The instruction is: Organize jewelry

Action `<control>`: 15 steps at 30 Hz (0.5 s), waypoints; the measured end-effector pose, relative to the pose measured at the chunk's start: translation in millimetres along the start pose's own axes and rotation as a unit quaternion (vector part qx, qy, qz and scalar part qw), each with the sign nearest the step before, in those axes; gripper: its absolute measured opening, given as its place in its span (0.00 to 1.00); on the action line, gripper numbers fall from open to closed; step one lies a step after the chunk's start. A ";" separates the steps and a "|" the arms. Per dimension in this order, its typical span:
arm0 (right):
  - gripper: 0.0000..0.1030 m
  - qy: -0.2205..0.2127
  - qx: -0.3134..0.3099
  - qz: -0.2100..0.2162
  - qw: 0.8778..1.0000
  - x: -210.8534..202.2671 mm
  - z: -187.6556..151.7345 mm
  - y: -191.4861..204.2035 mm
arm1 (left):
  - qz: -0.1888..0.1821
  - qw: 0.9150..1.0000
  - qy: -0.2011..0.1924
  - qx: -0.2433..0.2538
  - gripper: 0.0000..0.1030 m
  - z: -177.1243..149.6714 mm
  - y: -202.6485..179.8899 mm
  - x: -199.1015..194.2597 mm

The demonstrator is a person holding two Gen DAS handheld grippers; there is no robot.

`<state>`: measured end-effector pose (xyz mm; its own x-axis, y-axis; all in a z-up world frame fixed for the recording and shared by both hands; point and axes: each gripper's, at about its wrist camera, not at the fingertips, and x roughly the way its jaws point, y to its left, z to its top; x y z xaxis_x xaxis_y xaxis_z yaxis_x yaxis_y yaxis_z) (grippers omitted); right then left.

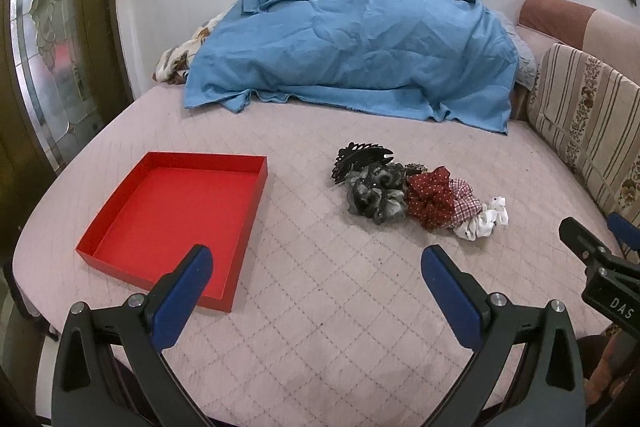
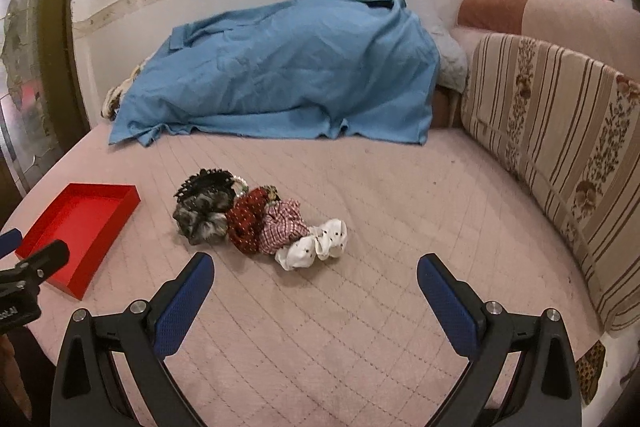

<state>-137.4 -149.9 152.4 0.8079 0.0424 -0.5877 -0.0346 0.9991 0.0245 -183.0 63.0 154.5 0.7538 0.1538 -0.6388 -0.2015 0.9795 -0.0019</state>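
An empty red tray lies on the pink quilted bed at the left; it also shows in the right wrist view. A pile of hair accessories lies in the middle: a black claw clip, a grey scrunchie, a red dotted scrunchie, a checked scrunchie and a white dotted scrunchie. My left gripper is open and empty, near the tray's front corner. My right gripper is open and empty, just in front of the white scrunchie.
A blue sheet covers a heap at the back of the bed. Striped floral cushions line the right side. A glass door stands at the left. The right gripper's body shows at the left view's right edge.
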 end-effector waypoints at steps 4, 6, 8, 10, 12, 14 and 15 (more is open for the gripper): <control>1.00 -0.005 0.004 0.002 1.000 -3.1 0.8 -0.4 | 0.003 1.000 -0.003 0.000 1.00 -0.3 3.1 -1.4; 1.00 -0.005 0.006 0.002 1.000 -3.4 0.5 -1.2 | 0.006 1.000 -0.007 0.000 1.00 0.6 5.8 -3.8; 1.00 -0.004 0.008 0.003 1.000 -2.5 -0.6 -3.5 | 0.012 1.000 -0.015 -0.001 1.00 3.1 12.1 -7.0; 1.00 -0.002 0.010 0.001 1.000 -1.9 -2.3 -6.8 | 0.020 1.000 -0.022 -0.003 1.00 6.6 20.5 -9.7; 0.98 0.001 0.014 0.002 1.000 1.1 -5.0 -10.3 | 0.026 0.999 -0.027 -0.008 1.00 10.2 29.7 -11.1; 0.92 0.011 0.023 0.009 1.000 7.0 -8.6 -15.7 | 0.027 0.999 -0.025 -0.010 1.00 12.1 36.0 -10.2; 0.92 0.016 0.027 0.011 0.999 10.2 -10.1 -18.4 | 0.026 0.999 -0.023 -0.011 1.00 13.2 38.5 -8.5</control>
<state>-134.4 -167.8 137.8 0.7875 0.0657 -0.6128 -0.0201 0.9965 0.0810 -189.0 101.1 170.0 0.7698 0.2103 -0.6027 -0.2536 0.9672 0.0136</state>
